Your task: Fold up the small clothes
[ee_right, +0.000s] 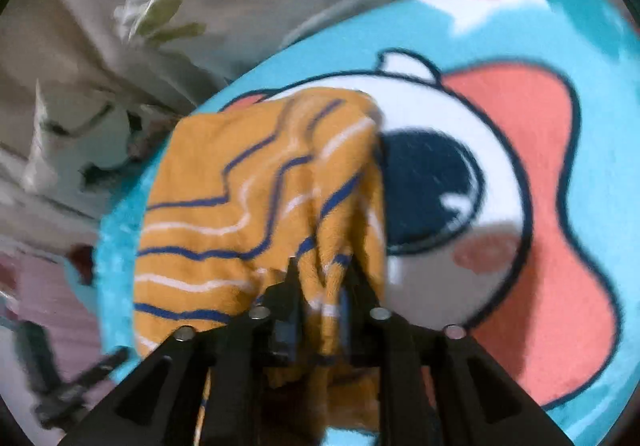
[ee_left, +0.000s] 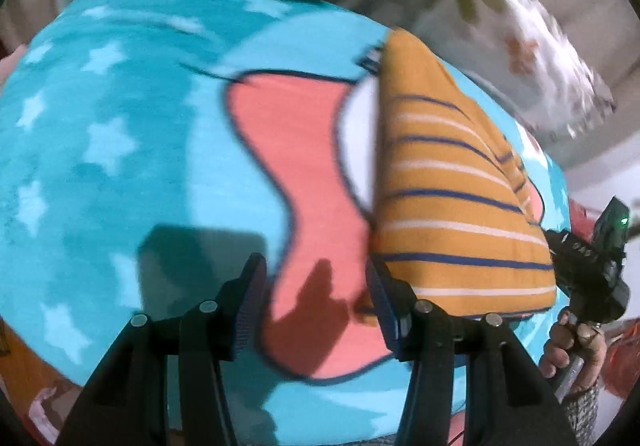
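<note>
Two tongs are seen over a turquoise star-and-cartoon blanket point(ee_left: 100, 174). On the left, the left tongs point(ee_left: 316, 302) are held open above the blanket's pink patch, nothing between the pads. Just to their right, an orange striped garment point(ee_left: 452, 206) is draped on the blanket. Its near edge is bunched and gripped by the right tongs point(ee_right: 322, 286). Floral bedding point(ee_right: 180, 6) is seen farther off.

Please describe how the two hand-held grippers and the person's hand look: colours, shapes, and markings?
The left hand-held gripper has black angular plastic arms, silver round bolts and ribbed blue pads on its fingers. The right hand-held gripper is built the same; its body, seen from the left wrist camera, shows a small green light. The hand wears a ring above a grey patterned sleeve.
</note>
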The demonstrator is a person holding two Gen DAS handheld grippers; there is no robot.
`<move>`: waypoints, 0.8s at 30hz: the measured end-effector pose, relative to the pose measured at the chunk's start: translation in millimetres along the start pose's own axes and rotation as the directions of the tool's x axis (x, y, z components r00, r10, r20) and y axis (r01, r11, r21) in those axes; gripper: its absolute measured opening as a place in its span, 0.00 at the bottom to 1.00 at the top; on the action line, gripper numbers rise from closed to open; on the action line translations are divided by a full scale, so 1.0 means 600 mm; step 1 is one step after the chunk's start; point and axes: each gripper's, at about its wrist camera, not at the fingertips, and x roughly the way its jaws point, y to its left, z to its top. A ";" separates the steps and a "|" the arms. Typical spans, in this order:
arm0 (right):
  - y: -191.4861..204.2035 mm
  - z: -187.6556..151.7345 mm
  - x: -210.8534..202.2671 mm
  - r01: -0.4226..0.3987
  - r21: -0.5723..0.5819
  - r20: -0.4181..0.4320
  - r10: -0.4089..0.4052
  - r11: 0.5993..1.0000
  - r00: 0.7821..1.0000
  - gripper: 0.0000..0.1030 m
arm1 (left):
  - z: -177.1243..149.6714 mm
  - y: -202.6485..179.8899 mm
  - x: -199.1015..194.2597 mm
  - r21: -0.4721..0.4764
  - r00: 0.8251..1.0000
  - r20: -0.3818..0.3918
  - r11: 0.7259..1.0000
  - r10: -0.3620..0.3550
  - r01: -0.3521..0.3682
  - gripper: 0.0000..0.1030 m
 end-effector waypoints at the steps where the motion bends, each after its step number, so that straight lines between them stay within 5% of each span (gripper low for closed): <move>1: -0.006 0.002 -0.012 -0.011 0.003 0.014 0.011 1.000 1.000 0.30 | -0.002 -0.019 0.005 0.018 1.000 0.001 1.000 0.001 -0.001 0.49; 7: 0.004 0.006 -0.081 -0.018 -0.059 0.061 0.022 0.998 0.998 0.32 | -0.011 -0.076 0.023 0.075 0.998 0.021 0.995 0.064 -0.065 0.54; 9: 0.016 0.008 -0.087 -0.064 -0.062 0.056 0.068 0.996 0.996 0.42 | -0.011 -0.086 0.043 0.108 0.994 0.022 0.988 0.106 -0.107 0.54; 13: 0.029 -0.016 -0.090 -0.145 -0.091 0.010 0.147 0.985 0.989 0.42 | -0.017 -0.096 0.061 0.110 0.990 0.018 0.984 0.139 -0.141 0.54; 15: 0.037 -0.037 -0.063 -0.167 -0.123 -0.087 0.157 0.978 0.984 0.26 | -0.018 -0.096 0.060 0.098 0.990 0.013 0.985 0.139 -0.140 0.54; 17: 0.033 -0.063 -0.027 -0.072 -0.176 -0.169 0.042 0.982 0.985 0.12 | -0.019 -0.093 0.053 0.088 0.992 -0.005 0.988 0.129 -0.128 0.53; 19: 0.013 -0.084 0.001 -0.028 -0.176 -0.229 -0.013 0.984 0.973 0.10 | -0.023 -0.098 0.028 0.085 0.995 0.001 0.992 0.095 -0.095 0.52; 24: -0.014 -0.093 0.000 -0.068 -0.127 -0.228 0.038 0.990 0.973 0.05 | -0.027 -0.158 0.009 0.206 0.995 0.070 0.975 0.071 -0.084 0.53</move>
